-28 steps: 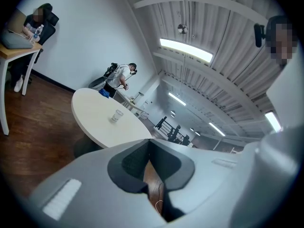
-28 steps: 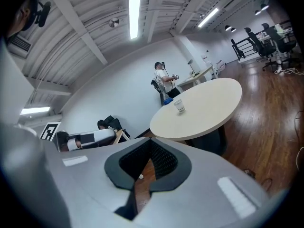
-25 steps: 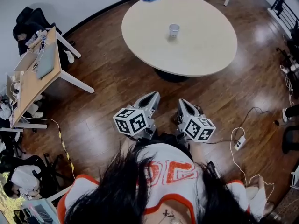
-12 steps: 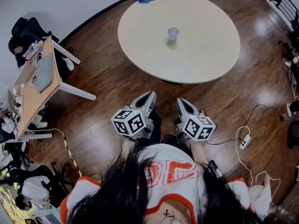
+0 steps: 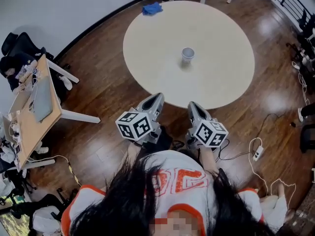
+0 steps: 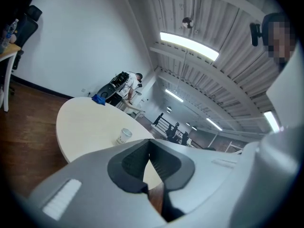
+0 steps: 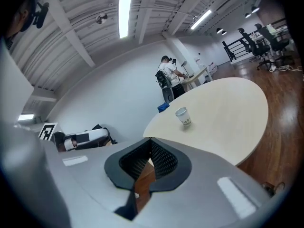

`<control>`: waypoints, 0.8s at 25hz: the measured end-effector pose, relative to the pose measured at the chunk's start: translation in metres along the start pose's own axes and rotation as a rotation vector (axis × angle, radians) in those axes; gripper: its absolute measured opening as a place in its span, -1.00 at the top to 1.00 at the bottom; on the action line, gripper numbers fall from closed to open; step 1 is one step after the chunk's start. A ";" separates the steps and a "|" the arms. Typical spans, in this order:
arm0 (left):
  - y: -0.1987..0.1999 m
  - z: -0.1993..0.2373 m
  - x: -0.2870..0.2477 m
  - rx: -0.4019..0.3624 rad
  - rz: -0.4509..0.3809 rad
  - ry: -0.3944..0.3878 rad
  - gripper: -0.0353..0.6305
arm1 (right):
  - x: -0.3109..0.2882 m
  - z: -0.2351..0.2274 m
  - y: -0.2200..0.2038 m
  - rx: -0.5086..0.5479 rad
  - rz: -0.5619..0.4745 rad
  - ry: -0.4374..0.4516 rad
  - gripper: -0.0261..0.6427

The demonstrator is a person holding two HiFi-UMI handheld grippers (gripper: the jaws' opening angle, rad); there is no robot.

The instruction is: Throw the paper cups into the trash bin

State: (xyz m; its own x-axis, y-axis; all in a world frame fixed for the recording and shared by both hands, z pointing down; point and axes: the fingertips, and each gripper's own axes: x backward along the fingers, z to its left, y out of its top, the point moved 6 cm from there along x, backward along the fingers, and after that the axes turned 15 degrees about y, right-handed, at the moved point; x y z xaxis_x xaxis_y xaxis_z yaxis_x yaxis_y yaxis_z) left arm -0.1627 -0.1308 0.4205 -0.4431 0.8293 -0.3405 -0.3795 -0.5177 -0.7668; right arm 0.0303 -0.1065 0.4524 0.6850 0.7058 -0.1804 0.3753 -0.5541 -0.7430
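paper cup (image 5: 187,54): upright near the middle of the round tabletop (image 5: 147,48) | left gripper (image 5: 157,97) and right gripper (image 5: 192,105): side by side at the tabletop's near edge, well apart from the cup, fingers clenched, empty | blue cloth (image 5: 152,8): far rim

Single white paper cup (image 5: 187,54), upright, mouth up, nr ctr of round beige table (image 5: 157,38)

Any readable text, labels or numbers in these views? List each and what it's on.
Shirt: big orange characters, partly under hair, not surely readable.
Cup: dark print, too small to read.
Left cube, right cube: square markers only, no words.
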 end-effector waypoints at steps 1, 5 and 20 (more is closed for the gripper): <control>0.006 0.004 -0.005 -0.006 0.005 -0.012 0.89 | -0.007 0.000 0.004 0.003 -0.010 -0.008 0.92; 0.024 0.021 -0.021 0.001 0.021 -0.047 0.89 | -0.024 0.002 0.013 0.026 -0.039 -0.060 0.92; 0.036 0.028 -0.071 0.041 0.051 -0.014 0.89 | -0.044 -0.051 0.057 0.140 0.012 -0.146 0.92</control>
State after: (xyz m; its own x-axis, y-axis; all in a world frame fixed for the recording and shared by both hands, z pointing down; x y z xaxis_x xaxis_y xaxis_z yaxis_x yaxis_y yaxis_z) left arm -0.1679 -0.2143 0.4325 -0.4739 0.7986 -0.3709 -0.3888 -0.5677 -0.7256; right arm 0.0533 -0.1912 0.4508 0.5873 0.7615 -0.2742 0.2700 -0.5037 -0.8206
